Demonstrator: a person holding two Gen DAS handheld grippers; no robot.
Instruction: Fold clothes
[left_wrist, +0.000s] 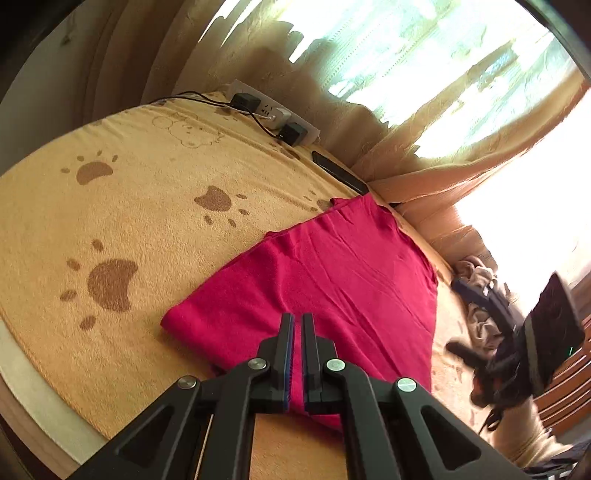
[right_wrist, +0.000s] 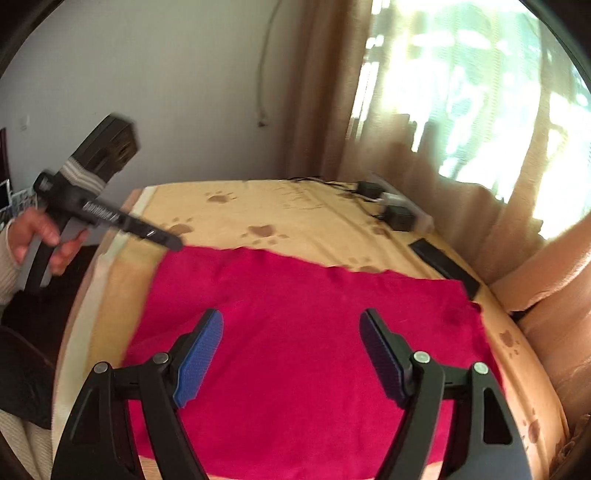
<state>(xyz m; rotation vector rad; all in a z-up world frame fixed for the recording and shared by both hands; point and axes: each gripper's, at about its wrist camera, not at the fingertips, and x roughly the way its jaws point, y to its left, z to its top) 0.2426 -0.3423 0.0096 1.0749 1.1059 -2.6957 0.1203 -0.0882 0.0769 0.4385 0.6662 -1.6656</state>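
Observation:
A red garment (left_wrist: 332, 273) lies folded flat on a yellow blanket with brown paw prints (left_wrist: 147, 206). In the left wrist view my left gripper (left_wrist: 298, 319) hovers over the garment's near edge, its jaws shut with nothing between them. The right wrist view shows the same garment (right_wrist: 295, 314) spread under my right gripper (right_wrist: 291, 332), which stands wide open above it without touching the cloth. At the left of that view a hand holds the left gripper (right_wrist: 173, 243), whose tip is over the garment's far left corner. The right gripper (left_wrist: 460, 349) appears blurred at the right of the left wrist view.
A white power strip (left_wrist: 273, 114) with black chargers and cables lies at the far edge of the blanket, and a flat black device (left_wrist: 340, 171) rests beside it. Beige curtains (left_wrist: 406, 155) hang along the window. A heap of other clothes (left_wrist: 480, 295) lies at the right.

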